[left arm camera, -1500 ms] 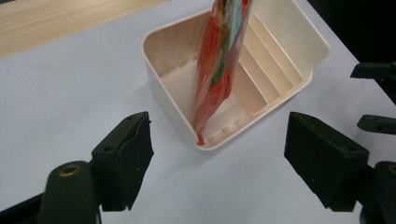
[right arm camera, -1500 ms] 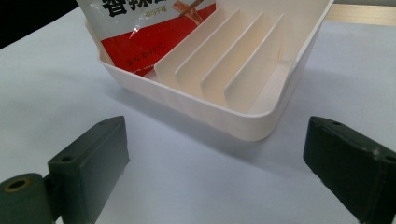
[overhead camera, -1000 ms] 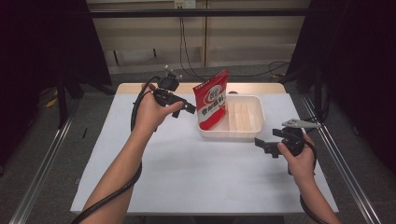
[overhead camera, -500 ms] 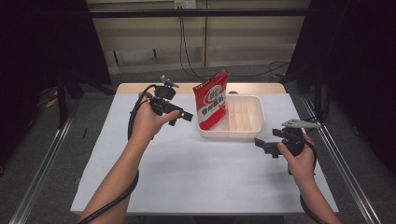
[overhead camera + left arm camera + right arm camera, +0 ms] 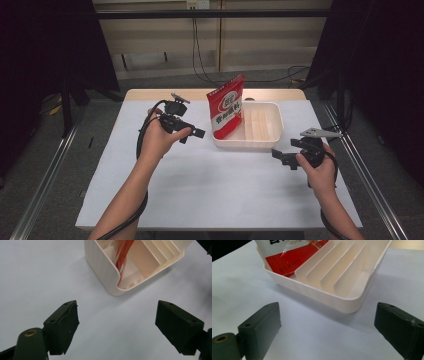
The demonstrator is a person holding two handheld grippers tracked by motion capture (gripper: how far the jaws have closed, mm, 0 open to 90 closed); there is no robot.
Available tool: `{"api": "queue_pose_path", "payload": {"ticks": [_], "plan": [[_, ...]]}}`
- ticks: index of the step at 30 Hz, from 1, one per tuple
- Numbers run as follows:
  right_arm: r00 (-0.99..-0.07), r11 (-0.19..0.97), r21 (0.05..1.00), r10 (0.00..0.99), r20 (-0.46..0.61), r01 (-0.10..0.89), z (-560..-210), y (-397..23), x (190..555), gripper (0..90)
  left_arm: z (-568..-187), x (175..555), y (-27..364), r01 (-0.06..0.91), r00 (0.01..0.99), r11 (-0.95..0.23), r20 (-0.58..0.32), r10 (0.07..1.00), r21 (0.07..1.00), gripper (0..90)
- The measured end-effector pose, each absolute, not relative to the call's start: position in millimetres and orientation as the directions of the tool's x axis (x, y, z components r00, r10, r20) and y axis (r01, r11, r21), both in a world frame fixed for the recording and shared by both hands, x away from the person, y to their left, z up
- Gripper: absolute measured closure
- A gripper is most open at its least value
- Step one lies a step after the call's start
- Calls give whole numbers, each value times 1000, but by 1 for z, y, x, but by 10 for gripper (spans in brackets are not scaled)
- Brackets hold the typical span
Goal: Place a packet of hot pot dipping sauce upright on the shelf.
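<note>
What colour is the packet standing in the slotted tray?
Red with a white panel and printed lettering; the packet shows best in the high view.

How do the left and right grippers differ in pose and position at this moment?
The left gripper is held up beside the white divided tray, level with the red pouch standing in its end slot; the right gripper sits lower, in front of the tray's near right corner. The left gripper points right toward the pouch, while the right gripper points left. Both have their jaws wide open and hold nothing.
</note>
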State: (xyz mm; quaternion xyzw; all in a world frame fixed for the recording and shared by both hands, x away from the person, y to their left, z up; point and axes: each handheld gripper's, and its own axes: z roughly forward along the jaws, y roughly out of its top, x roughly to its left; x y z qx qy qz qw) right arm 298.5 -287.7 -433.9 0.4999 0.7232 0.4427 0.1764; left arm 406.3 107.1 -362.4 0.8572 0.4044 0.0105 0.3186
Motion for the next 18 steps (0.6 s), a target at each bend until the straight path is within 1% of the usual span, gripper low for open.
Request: {"api": "queue_pose_path", "payload": {"ticks": [7,9,11,14,18], "plan": [[-434,103,817,880,190,567,-434,-288,299,67,-378,402,111,700,659,-441,-270,702,562,172],[-435,104,817,880,190,567,-434,-288,299,67,-383,401,113,697,667,-453,-270,694,555,170],[-436,104,816,880,191,568,-435,-288,299,67,-388,399,113,707,653,-433,-282,703,559,170],[-439,106,817,878,190,567,-435,-288,299,67,-392,397,114,705,655,-447,-264,708,551,164],[-436,105,816,880,190,568,-434,-288,299,67,-398,394,115,710,647,-429,-278,710,558,159]]}}
